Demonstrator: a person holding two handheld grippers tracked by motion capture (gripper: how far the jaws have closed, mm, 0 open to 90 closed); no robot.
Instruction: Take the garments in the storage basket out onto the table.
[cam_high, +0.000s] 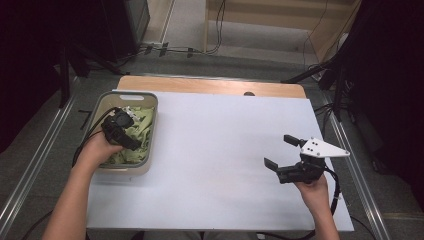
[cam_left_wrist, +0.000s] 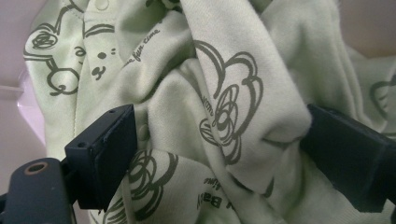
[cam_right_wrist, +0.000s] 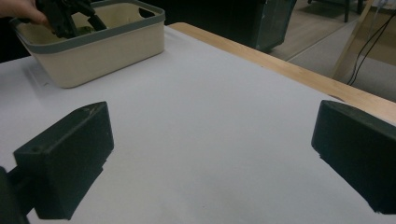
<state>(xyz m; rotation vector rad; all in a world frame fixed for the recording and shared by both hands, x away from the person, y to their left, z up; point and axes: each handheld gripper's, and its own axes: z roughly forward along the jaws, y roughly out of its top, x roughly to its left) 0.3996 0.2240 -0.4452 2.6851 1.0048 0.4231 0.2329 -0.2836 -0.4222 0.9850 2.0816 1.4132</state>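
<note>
Reaching into the basket for the green cloth

The pale green printed cloth (cam_left_wrist: 224, 107) lies bunched in the basket (cam_high: 150, 131) at the table's left edge; your left gripper (cam_high: 121, 129) is down in it, jaws apart with a thick fold between them, not yet pinched. Close on that single fold, not on several layers, then lift straight up clear of the rim. Your right gripper (cam_high: 280, 152) hangs wide open over the bare white table (cam_high: 220, 145)
</note>
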